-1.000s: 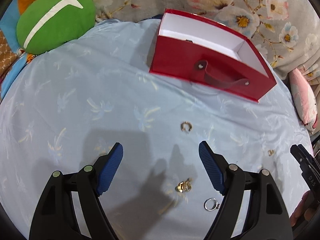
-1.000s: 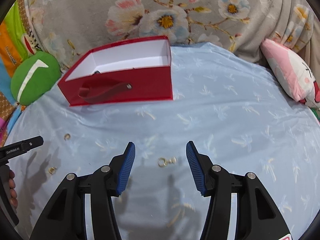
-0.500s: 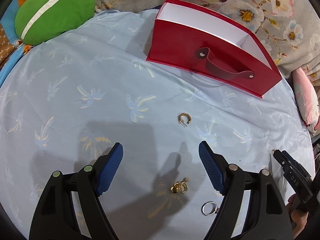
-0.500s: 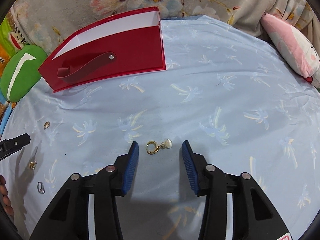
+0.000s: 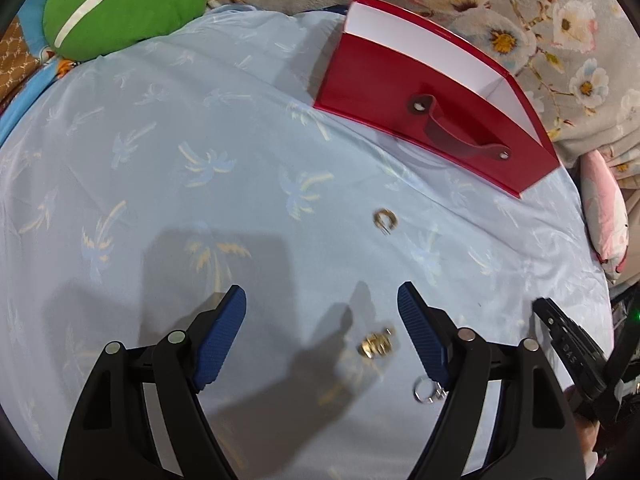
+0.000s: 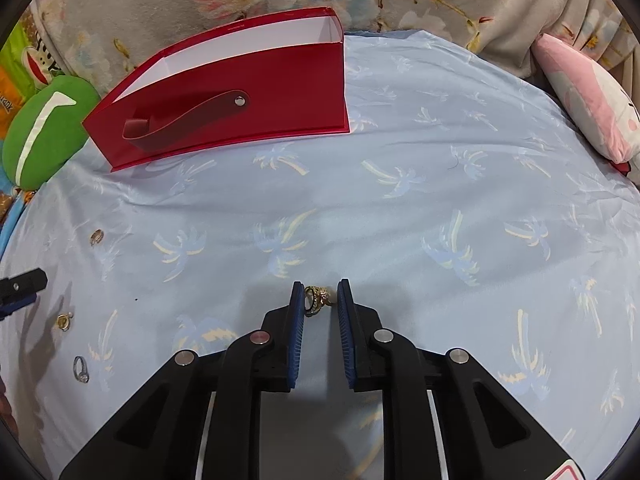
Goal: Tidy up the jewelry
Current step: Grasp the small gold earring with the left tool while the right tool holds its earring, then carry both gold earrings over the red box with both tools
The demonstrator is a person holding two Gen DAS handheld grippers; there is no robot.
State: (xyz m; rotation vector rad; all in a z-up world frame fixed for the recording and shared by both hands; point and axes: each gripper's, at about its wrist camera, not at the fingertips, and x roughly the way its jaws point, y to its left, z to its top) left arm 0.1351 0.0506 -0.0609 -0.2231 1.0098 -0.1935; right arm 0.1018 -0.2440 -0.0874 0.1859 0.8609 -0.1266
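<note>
Left wrist view is showing the left gripper [image 5: 320, 320] hanging over the pale blue palm-print sheet [image 5: 180, 200] with its jaws standing wide apart and gripping nothing. A small gold earring [image 5: 375, 345] is lying on the sheet between the blue pads, nearer the right-hand one and touching neither. A silver ring [image 5: 427, 392] is resting just beside the right-hand finger, partly tucked behind it, and a gold hoop [image 5: 385, 219] is lying farther off toward the red box [image 5: 420, 120]. Only this view is showing the box's right end and both rivets of its strap handle, and the black tip of the right gripper [image 5: 560, 332] is poking in at the right edge.

Right wrist view is showing what the other cannot: the right gripper [image 6: 320, 296] is closing its jaws around a gold pearl earring [image 6: 316, 299], which is sitting upright between the pads at their tips, touching the left-hand pad; whether the other pad is pressing it I cannot tell. The red box [image 6: 240, 96] is standing beyond it, well apart. Along the left edge the gold hoop [image 6: 96, 236], the small gold earring [image 6: 64, 321] and the silver ring [image 6: 81, 369] are lying in a loose line, with a tip of the left gripper [image 6: 22, 286] reaching in beside them. A green cushion [image 6: 44, 128] and a pink cushion [image 6: 588, 116] are sitting at the sheet's edges.
</note>
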